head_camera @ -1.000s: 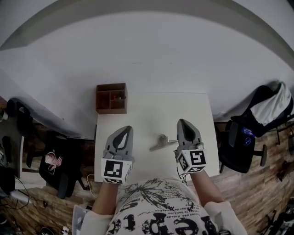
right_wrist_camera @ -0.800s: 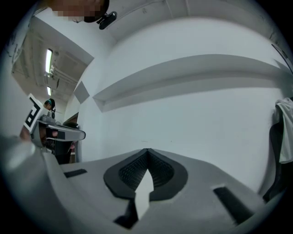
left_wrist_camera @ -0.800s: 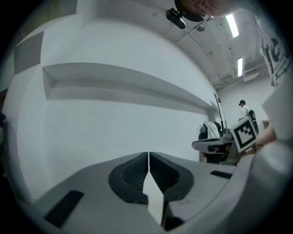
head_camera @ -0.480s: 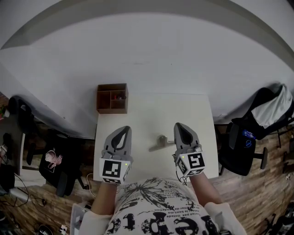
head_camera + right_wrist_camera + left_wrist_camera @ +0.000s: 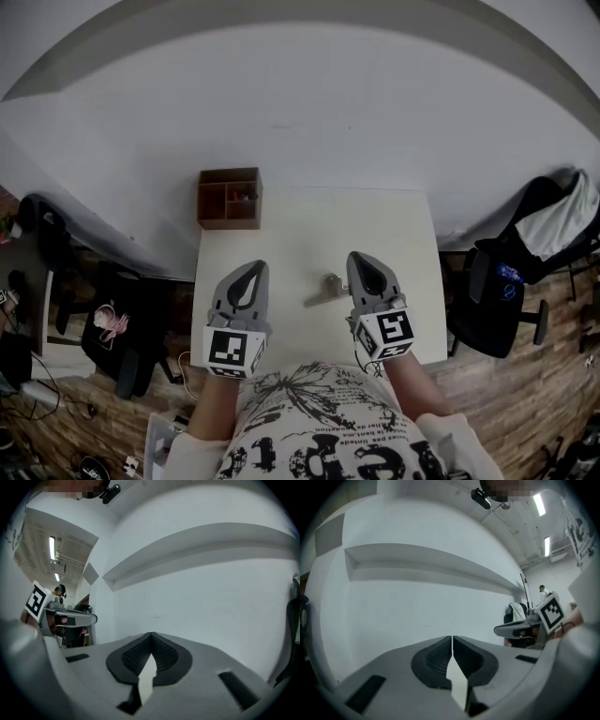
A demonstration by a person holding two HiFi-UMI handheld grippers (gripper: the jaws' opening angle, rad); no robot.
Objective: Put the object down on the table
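Note:
A small silvery metal object (image 5: 324,289) lies on the white table (image 5: 291,225), between my two grippers and free of both. My left gripper (image 5: 250,270) hovers over the table's near left part, jaws shut with nothing in them. Just right of the object is my right gripper (image 5: 360,260), also shut and empty. In the left gripper view the pads (image 5: 440,656) meet along a thin line, and the gripper (image 5: 452,640) faces a bare white wall. The right gripper view shows its gripper (image 5: 151,635) shut the same way. The object is hidden in both gripper views.
A brown wooden box (image 5: 228,199) with compartments stands at the table's far left corner. A dark office chair (image 5: 497,286) with clothing draped on it is off the right edge, another dark chair (image 5: 112,333) off the left. A white wall lies beyond the table.
My right gripper has drifted a little to the left, closer to the metal object. The left gripper has hardly moved, and both stay shut.

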